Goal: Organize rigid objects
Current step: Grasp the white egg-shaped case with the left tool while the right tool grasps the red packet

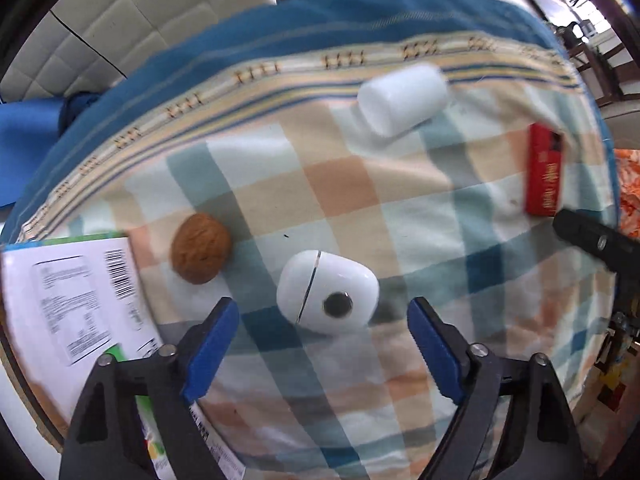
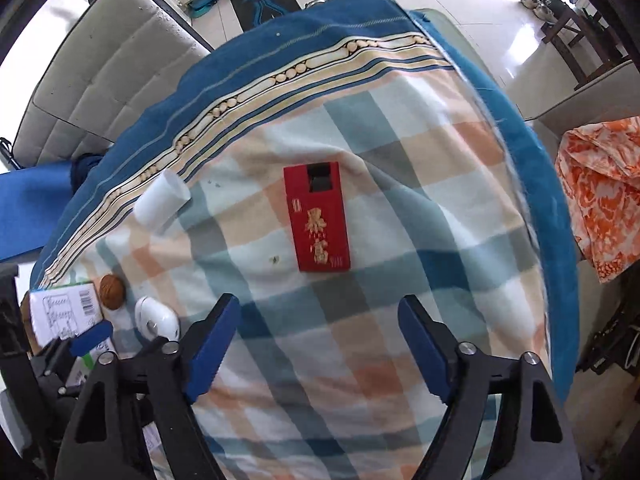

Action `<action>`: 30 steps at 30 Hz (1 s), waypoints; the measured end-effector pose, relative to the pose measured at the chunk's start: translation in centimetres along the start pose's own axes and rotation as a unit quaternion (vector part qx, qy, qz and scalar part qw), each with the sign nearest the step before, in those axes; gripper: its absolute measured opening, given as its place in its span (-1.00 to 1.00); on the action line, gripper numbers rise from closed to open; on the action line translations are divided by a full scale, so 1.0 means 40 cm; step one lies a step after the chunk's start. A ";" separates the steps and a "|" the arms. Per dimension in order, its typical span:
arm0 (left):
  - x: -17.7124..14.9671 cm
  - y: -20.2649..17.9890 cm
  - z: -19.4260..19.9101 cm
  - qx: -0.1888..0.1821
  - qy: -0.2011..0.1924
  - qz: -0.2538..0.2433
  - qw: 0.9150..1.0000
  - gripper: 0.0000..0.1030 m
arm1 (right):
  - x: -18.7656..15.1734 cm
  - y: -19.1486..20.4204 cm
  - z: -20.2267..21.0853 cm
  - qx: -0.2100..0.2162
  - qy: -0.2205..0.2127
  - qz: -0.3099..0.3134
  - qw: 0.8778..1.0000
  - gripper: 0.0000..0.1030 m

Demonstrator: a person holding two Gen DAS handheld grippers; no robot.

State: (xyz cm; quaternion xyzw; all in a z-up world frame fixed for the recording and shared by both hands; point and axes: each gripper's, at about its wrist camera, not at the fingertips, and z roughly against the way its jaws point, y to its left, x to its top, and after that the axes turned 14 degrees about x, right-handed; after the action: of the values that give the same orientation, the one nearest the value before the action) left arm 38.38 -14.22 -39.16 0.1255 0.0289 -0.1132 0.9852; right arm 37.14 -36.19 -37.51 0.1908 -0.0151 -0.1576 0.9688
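While my left gripper (image 1: 323,316) hangs spread wide around the white earbud case (image 1: 327,291), which lies on the checked cloth (image 1: 400,208) beside a walnut (image 1: 201,247), I judge it light, hard and slippery; I'd pinch its flatter sides across the middle. My right gripper (image 2: 318,318) also gapes empty, short of the red box (image 2: 317,218).

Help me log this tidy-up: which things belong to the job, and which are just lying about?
Job: earbud case, walnut, white cup, red box, carton.
Lying about: orange cloth, checked blanket, blue mat.
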 end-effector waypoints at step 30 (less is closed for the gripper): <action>-0.004 -0.012 -0.012 -0.018 0.020 0.018 0.999 0.06 | -0.020 0.019 -0.168 -0.067 0.086 0.032 0.994 -0.24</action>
State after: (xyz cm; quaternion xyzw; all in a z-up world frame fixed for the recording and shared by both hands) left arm 38.08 -14.52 -39.72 0.1103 0.0483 -0.0926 0.9884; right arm 37.19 -32.82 -43.43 0.1375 0.0730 -0.1103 0.9816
